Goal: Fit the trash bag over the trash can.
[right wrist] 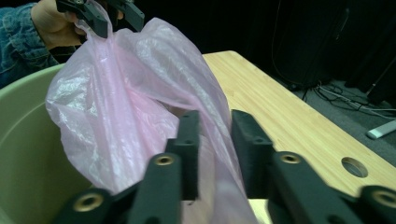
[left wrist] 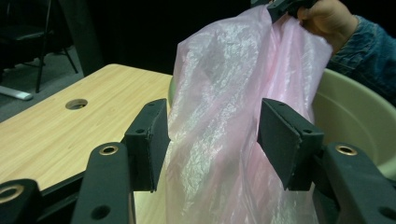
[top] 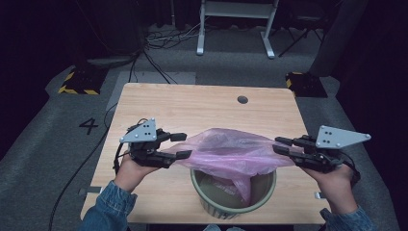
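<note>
Biggest worry here was probably the pink plastic bag (top: 226, 151) getting torn or slipping free, since the thin film was stretched fairly taut between the two sides over the green bin (top: 234, 192), which sat near the front edge of the tabletop (top: 202, 103). A harder pull outward could have split it or tipped the bin, judging by how light that bin looked. The bag's lower part was hanging down inside the bin while its upper rim was spread above the opening.

The right gripper (top: 284, 146) was seen nearly closed, with a fold of the bag pinched between its jaws, so that side looked reasonably held. The left gripper (top: 182, 146) was the weaker point: its jaws were spread apart, film was bunched loosely in the gap, and no real squeeze could be made out in the left gripper view. If that side was let go early, the rim would likely have dropped into the bin
</note>
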